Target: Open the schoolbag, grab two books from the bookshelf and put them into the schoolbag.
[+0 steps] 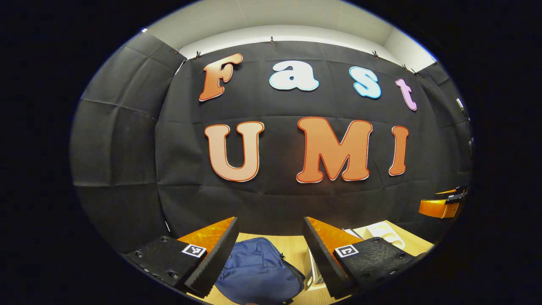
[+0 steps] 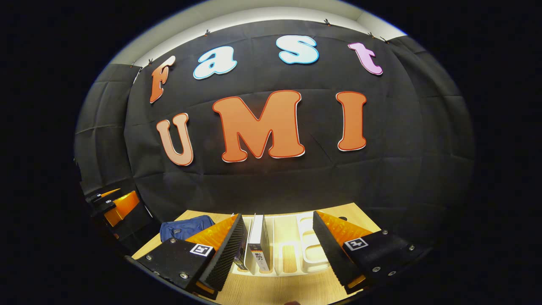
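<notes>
The booth wall [image 1: 271, 199], a black cloth hung by clips, took up most of both views, with a strip of pale room wall [image 1: 271, 17] above it. Below lay a light wooden table [image 2: 275, 288], seen as a narrow band at the bottom.

On the table in the left gripper view sat the blue schoolbag [image 1: 258, 275], slumped and rumpled, between that gripper's two fingers and below them. Whether its zip was undone could not be told. The right gripper view showed the same schoolbag [image 2: 186, 227] farther off at the left, well apart from the bookshelf.

The bookshelf [image 2: 311, 250], a white slotted rack, stood on the table straight ahead in the right gripper view. Books [image 2: 259, 248] stood upright in its left slots, one pale cover facing the gap between the fingers. In the left gripper view the rack [image 1: 383, 233] peeked out at the right, mostly behind a finger.

The left gripper [image 1: 271, 254] hung spread wide above the bag, touching nothing. The right gripper [image 2: 277, 250] was likewise spread wide, fingers either side of the rack and books, with nothing pinched.

Each view caught the other gripper at its edge: the right one [image 1: 444, 203] at far right, the left one [image 2: 112, 203] at far left.
</notes>
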`<state>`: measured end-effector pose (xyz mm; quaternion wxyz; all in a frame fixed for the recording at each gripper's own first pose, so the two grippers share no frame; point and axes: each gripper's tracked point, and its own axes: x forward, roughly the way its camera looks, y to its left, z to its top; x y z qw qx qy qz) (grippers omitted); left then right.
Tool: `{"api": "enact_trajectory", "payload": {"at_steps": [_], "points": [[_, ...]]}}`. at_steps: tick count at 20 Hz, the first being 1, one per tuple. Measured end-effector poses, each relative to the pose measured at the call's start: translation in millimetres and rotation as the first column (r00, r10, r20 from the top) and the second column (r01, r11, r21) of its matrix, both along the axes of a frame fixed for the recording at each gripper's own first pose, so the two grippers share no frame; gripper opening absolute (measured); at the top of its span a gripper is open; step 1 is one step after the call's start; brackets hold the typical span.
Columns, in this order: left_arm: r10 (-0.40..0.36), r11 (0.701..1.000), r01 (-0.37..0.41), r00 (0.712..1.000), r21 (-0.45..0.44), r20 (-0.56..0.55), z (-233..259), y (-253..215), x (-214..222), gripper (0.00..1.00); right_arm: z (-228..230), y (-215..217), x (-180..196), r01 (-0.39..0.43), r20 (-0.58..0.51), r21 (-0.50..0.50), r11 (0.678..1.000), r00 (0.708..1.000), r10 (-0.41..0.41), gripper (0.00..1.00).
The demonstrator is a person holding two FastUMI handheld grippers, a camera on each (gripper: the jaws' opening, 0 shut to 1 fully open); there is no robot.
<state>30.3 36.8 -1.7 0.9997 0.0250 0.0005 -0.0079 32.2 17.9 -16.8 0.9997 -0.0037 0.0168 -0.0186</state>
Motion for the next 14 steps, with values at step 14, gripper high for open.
{"api": "enact_trajectory", "payload": {"at_steps": [14], "points": [[0.013,1.000,-0.013,1.000,0.024,-0.019,-20,9,8,0.94,-16,-11,9,0.019,-0.036,-0.004,1.000,0.999,-0.019,0.97]]}}
